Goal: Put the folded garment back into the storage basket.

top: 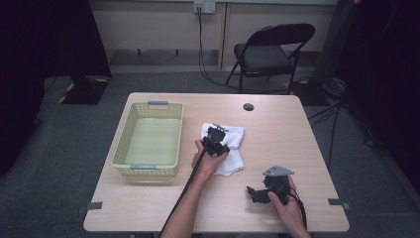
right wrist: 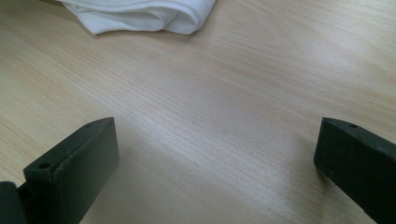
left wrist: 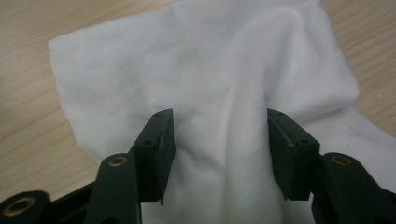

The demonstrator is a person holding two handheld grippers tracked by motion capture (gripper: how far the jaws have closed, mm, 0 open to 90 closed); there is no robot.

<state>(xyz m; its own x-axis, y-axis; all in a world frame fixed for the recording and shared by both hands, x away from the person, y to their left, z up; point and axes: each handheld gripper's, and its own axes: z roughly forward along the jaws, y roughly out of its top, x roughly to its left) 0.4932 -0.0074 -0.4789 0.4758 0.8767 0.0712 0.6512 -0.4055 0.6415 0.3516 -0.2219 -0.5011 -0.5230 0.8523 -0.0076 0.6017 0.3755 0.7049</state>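
- Left gripper (top: 216,133): near the table's middle, tipped down onto the cloth. In the left gripper view its jaws stand partly closed with a raised fold of cloth between them; the right pad (left wrist: 290,149) touches the fold, and whether the left pad presses it I cannot tell.
- Basket (top: 124,147): pale yellow-green, latticed walls, grey handle at the far and near ends; on the table's left half, just left of the cloth and apart from it.
- Cloth (top: 233,148): white, rumpled, lying flat about mid-table, nearer the far edge than the near one; its far part sits under the left gripper. In the left gripper view (left wrist: 210,84) it shows creases running toward the jaws.
- Table (top: 297,129): light wood, a dark round spot toward the far edge.
- Right gripper (top: 257,193): held low toward the near right corner, well apart from the cloth; jaws wide apart, nothing between them, bare wood (right wrist: 210,121) below.
- Chair (top: 270,49): black, folding, on the floor beyond the far edge.
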